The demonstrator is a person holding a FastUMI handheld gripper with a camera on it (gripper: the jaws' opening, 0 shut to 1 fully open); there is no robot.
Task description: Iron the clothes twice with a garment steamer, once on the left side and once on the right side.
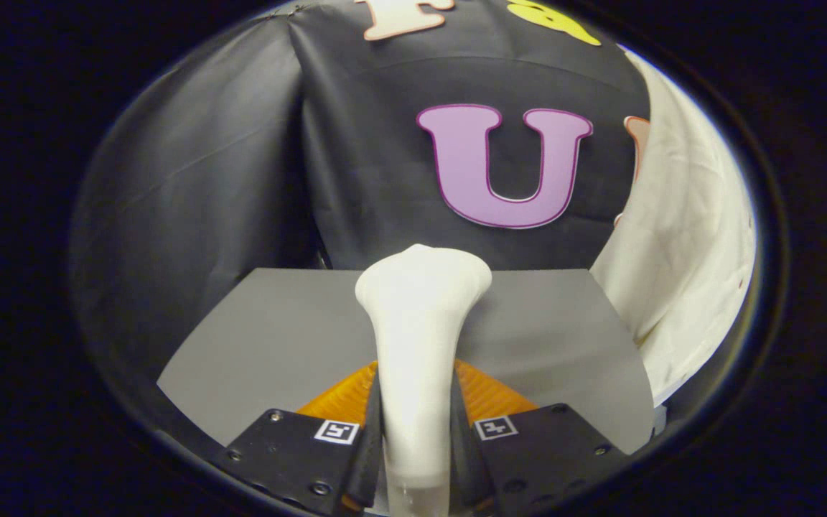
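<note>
Item one, the clothes: a pale garment hanging well off to the right of my claw, beyond the grey bench, with nothing touching it, so I judge neither the left pass nor the right pass can be counted as done from here. Item two, the garment steamer: white, its handle clamped between both fingers of my claw and its flared head pointing ahead over the bench towards the booth wall, not at the cloth. Remaining, as I judge it: swing the head to the garment and make both strokes.
</note>
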